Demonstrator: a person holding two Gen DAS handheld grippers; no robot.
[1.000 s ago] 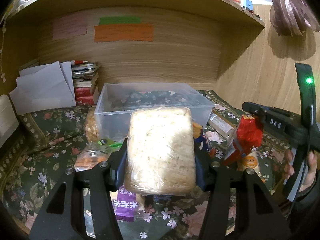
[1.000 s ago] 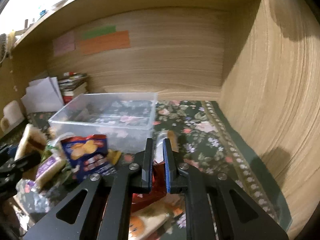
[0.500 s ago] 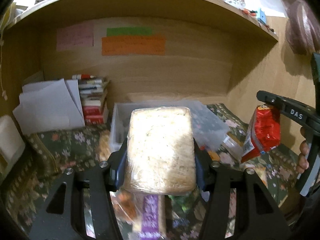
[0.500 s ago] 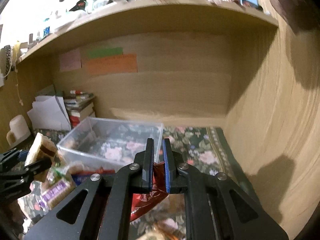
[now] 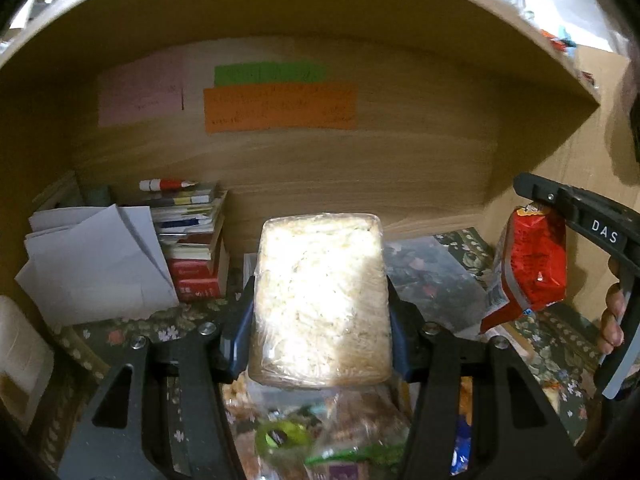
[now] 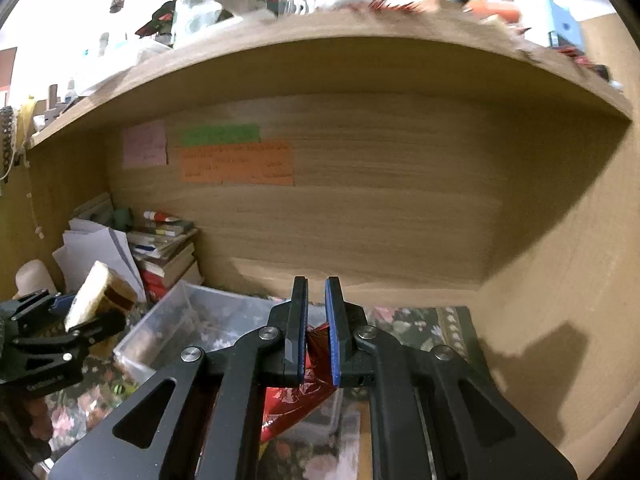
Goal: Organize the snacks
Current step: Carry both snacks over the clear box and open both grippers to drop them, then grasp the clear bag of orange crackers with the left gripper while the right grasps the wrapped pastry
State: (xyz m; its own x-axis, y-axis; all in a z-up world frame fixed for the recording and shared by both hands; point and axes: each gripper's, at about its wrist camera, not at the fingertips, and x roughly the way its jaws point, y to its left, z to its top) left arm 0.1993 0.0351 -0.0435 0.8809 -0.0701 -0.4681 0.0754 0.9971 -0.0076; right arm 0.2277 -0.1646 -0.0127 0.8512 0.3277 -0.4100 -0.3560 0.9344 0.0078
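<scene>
My left gripper (image 5: 320, 272) is shut on a plastic-wrapped pale rice-cracker block (image 5: 320, 300), held flat and lifted above the snack pile (image 5: 320, 440). From the right wrist view the same block (image 6: 94, 292) shows at the left in the left gripper (image 6: 76, 312). My right gripper (image 6: 316, 292) is shut on the top of a red snack bag (image 6: 296, 400) that hangs below its jaws. In the left wrist view that red bag (image 5: 528, 264) dangles from the right gripper (image 5: 532, 200) at the right. The clear plastic bin (image 6: 168, 328) stands below and between both grippers, partly hidden.
A stack of books (image 5: 192, 248) and loose white papers (image 5: 100, 264) sit at the back left. A wooden shelf (image 6: 320, 52) with clutter overhangs the nook; the side wall (image 6: 560, 280) closes the right. A flowered cloth (image 6: 424, 320) covers the desk. A person's fingers (image 5: 614, 316) hold the right gripper's handle.
Both grippers have risen and tilted up with their loads; the bin and snack pile have dropped lower in view, and more of the back wall and upper shelf shows.
</scene>
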